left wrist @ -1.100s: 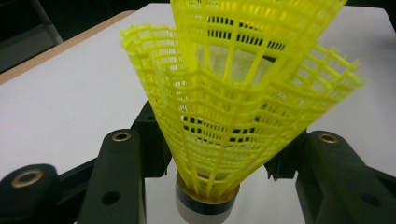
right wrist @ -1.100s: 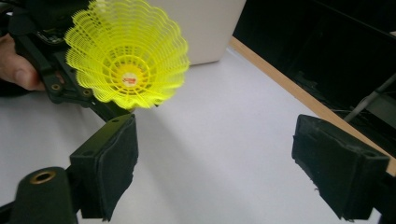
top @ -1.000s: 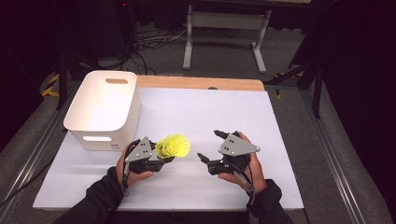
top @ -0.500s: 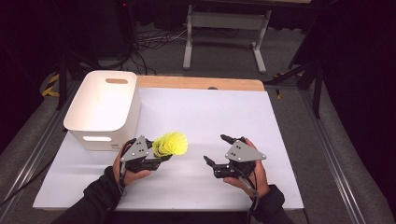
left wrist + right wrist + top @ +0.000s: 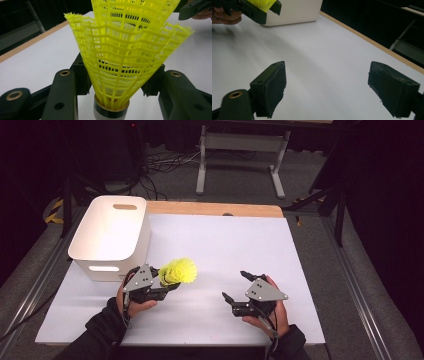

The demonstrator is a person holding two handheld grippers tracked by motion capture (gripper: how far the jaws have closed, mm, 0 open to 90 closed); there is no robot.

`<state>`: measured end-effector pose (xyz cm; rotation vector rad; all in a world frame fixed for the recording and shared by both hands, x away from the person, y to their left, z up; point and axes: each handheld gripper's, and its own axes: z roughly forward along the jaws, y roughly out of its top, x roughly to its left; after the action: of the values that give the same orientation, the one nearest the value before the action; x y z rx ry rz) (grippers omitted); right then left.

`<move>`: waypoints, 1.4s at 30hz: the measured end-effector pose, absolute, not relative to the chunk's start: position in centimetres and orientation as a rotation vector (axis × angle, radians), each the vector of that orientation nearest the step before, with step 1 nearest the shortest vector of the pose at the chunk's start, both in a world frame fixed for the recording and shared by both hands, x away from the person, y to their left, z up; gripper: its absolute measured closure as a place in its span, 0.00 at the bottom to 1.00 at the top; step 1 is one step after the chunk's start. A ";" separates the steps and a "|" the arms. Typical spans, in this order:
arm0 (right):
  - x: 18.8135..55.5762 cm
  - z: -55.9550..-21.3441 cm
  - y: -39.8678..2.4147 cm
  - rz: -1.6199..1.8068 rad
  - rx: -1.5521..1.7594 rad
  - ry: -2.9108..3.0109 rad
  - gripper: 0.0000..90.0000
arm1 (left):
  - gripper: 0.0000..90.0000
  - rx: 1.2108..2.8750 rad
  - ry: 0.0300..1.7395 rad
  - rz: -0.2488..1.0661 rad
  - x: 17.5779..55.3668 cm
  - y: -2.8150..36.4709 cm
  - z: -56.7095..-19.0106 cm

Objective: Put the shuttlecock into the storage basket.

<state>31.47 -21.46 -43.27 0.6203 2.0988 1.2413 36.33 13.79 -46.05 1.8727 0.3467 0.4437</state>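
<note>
We see a white rectangular plastic bin (image 5: 111, 236) with slot handles standing on the left part of a white table top (image 5: 230, 250), whose far edge shows a strip of light wood (image 5: 215, 209). Beyond the table we see a grey metal stand (image 5: 242, 142) with two legs on the grey floor, and black cables (image 5: 160, 167) lying loose near it. In the right gripper view the bin (image 5: 294, 11) sits at the upper left.

The place looked like a lab or recording studio. A white worktop (image 5: 240, 255) with a wooden edge stood among black curtains, on grey carpet. Loose cables (image 5: 160, 167) lay on the floor behind it, beside a grey metal stand (image 5: 240, 145).
</note>
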 end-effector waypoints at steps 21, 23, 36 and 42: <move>32.4 -44.6 -22.0 1.231 0.670 2.081 0.17 | 0.57 1.841 0.355 0.476 35.9 14.9 -45.2; 32.4 -44.6 -21.9 1.232 0.671 2.082 0.17 | 0.57 1.839 0.354 0.485 35.9 15.1 -45.1; 32.4 -44.7 -21.8 1.230 0.669 2.087 0.17 | 0.57 1.820 0.376 0.490 35.7 16.2 -44.7; 32.5 -44.8 -21.8 1.224 0.674 2.093 0.17 | 0.57 1.809 0.381 0.499 35.7 16.7 -44.5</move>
<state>32.51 -21.77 -44.80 0.6744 2.0930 1.2242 35.68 16.67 -44.48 1.8090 0.3805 0.4994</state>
